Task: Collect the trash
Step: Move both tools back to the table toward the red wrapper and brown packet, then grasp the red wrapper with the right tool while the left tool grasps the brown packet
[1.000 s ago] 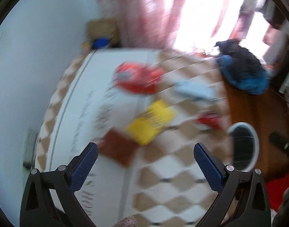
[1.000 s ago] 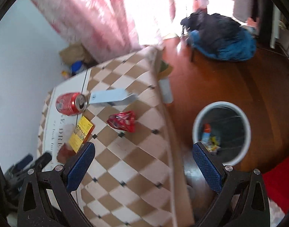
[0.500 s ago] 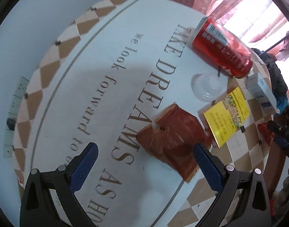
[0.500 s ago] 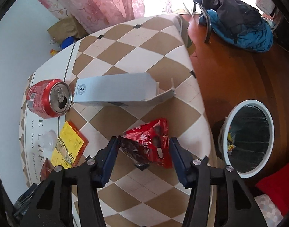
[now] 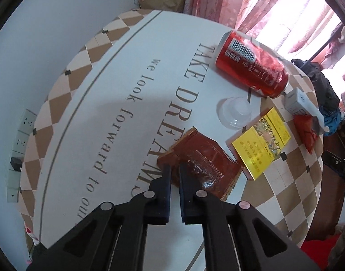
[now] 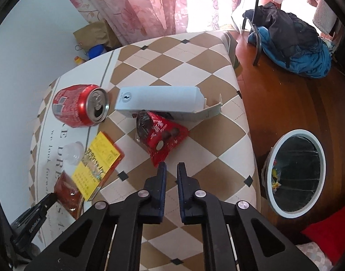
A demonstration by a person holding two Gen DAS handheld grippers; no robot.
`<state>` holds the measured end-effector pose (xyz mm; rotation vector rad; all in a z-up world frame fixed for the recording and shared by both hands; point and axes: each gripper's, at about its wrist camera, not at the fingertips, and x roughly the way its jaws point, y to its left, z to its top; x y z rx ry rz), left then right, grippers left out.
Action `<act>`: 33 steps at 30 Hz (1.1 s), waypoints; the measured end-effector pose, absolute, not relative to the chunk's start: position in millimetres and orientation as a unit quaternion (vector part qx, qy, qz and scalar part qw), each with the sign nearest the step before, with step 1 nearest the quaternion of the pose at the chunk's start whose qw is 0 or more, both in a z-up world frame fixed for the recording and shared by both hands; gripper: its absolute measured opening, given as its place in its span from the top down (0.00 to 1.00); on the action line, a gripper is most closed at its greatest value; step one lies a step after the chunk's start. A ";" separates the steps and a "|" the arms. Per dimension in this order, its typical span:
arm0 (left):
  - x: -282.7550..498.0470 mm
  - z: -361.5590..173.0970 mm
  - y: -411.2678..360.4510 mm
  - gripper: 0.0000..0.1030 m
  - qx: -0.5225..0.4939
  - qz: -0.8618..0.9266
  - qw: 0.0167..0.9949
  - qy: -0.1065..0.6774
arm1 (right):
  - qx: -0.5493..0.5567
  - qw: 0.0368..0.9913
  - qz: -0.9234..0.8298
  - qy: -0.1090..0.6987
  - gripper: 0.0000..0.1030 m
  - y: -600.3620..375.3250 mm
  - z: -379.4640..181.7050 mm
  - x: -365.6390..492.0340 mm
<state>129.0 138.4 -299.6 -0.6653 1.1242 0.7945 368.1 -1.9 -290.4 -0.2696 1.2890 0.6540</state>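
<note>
Brown wrapper pinched by left gripper.
Right gripper nips red packet; next, likely carry both to bin beside table.

Red can, yellow box, brown wrapper, tan/white checked cloth.

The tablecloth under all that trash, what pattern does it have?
The tablecloth has brown and cream diamond checks around a white centre with printed lettering; the checks show best in the right wrist view.
</note>
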 end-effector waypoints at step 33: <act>120.6 -308.2 168.9 0.11 -0.375 0.329 0.708 0.500 | -0.122 0.742 0.332 0.569 0.97 28.7 -298.7 365.5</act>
